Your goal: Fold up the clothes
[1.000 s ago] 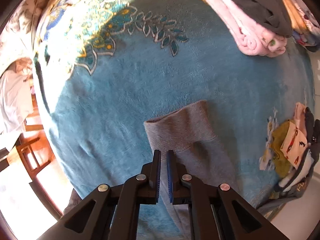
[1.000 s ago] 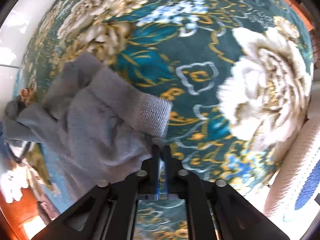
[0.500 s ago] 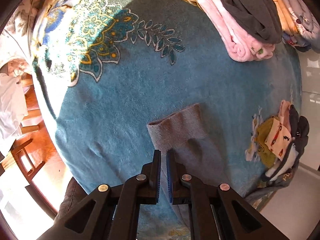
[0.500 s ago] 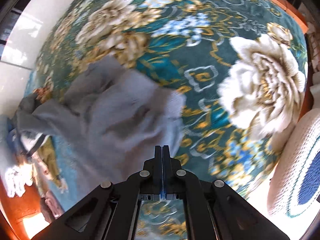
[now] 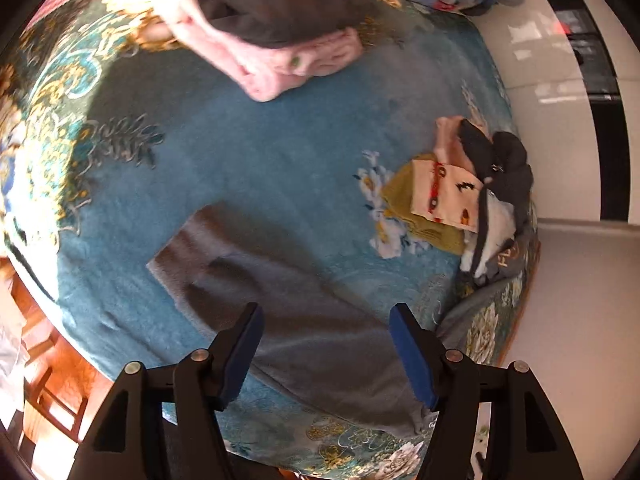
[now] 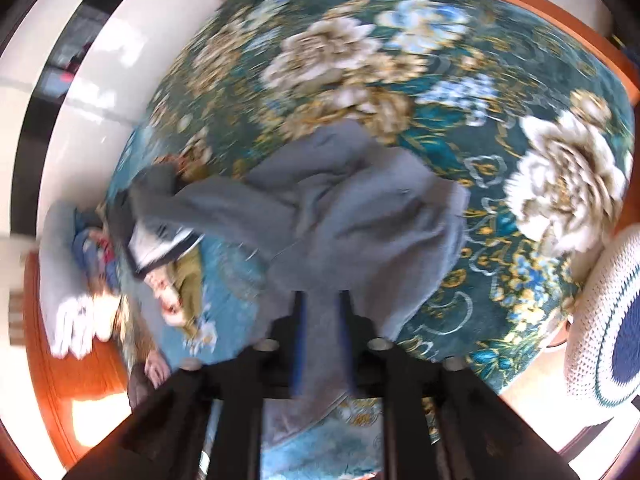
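Left wrist view: my left gripper (image 5: pixel 326 346) is pointing steeply down at the blanket (image 5: pixel 260 152), and its jaws are opening, standing wide with nothing pressed between the blue pads (image 5: pixel 412 356). The grey garment (image 5: pixel 280 296) is lying flat on the blanket beneath the jaws, running from a squared end at 9 o'clock down toward 5 o'clock. A pink folded pile (image 5: pixel 288 64) with a dark piece on top is sitting at 12 o'clock. A mixed pile (image 5: pixel 460 196) of olive, printed and dark clothes is lying at 3 o'clock, near the blanket's edge, well apart from the grey garment.

Right wrist view: my right gripper (image 6: pixel 322 344) is also opening, its jaws standing at a narrow gap. This frame is blurring, and I cannot tell whether the pads are touching cloth; the grey garment (image 6: pixel 352 216) is showing through the gap and spreading, rumpled, from the jaws toward 10 o'clock, where it is reaching the mixed pile (image 6: pixel 168 256). Large white flowers (image 6: pixel 568 184) on the blanket are showing at 3 o'clock, and a crocheted cushion (image 6: pixel 608 320) is sitting at 4 o'clock.
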`<state>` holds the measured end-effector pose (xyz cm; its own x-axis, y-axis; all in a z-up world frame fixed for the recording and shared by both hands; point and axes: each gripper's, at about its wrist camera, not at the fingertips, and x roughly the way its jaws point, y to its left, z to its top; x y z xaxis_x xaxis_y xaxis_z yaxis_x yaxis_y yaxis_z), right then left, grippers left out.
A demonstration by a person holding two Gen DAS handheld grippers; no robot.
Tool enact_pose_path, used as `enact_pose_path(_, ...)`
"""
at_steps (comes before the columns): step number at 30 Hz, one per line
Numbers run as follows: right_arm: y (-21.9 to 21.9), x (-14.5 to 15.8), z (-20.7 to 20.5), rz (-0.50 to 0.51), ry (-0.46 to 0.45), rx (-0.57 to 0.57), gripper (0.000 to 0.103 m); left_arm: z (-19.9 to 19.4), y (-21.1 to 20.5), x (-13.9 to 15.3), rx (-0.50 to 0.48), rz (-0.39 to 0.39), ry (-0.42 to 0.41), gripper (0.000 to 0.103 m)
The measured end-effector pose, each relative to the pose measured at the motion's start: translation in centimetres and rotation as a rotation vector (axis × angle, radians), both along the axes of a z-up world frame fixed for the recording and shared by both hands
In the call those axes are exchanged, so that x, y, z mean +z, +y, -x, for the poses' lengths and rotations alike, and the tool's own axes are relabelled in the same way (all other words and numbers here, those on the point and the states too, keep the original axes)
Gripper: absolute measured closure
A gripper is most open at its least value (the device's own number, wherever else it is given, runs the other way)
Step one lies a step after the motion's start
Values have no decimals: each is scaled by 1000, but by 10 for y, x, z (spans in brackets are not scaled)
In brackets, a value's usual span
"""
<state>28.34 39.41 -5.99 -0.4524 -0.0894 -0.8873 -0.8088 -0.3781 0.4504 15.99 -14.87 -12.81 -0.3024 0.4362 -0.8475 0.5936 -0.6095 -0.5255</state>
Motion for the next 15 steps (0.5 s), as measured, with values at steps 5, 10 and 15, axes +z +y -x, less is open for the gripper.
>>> enact_pose_path(5,0,3,50,-17,0,141,66,34,29,11,-33,8,4,32)
enact_pose_path(10,13,-1,122,-1,78,250,61,77,57,16,-38,63,-5,32)
enact_pose_path(15,16,-24,220,8,120,378,61,98,79,14,-32,141,-84,32)
